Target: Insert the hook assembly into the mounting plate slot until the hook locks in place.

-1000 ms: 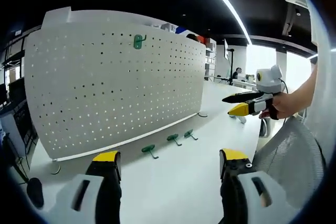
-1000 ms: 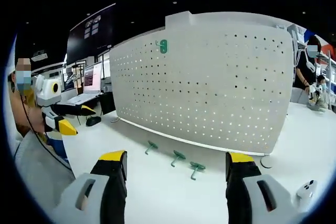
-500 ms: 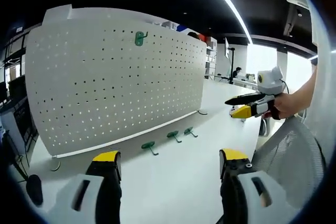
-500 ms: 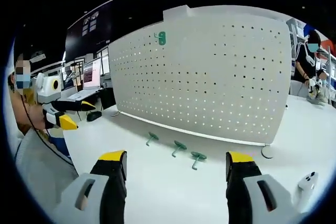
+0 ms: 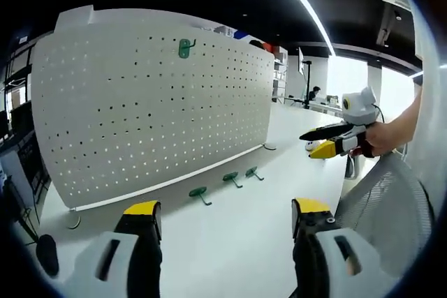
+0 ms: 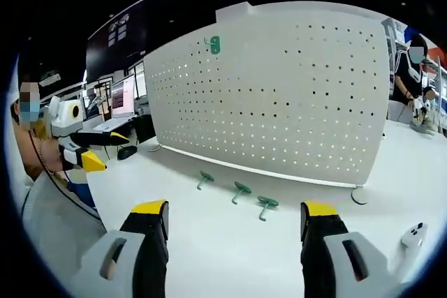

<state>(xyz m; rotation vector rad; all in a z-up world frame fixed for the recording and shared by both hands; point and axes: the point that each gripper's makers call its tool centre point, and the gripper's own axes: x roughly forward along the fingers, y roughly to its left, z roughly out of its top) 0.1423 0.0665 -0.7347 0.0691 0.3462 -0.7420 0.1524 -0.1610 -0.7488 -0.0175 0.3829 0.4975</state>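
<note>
A white pegboard stands upright on the white table, with one green hook hung near its top. Three loose green hooks lie on the table in front of its foot: in the left gripper view; in the right gripper view. My left gripper is open and empty, well short of the hooks. My right gripper is open and empty too, just short of them. Each gripper shows at the side of the other's view: the right gripper, the left gripper.
White table runs in front of the board. A small white device lies at the right. A black mouse-like object sits at the left table edge. Monitors and desks stand behind; a person stands at the far right.
Both views have shifted slightly. In the right gripper view the hooks and board sit a little lower and nearer. Jaws stay as they were.
</note>
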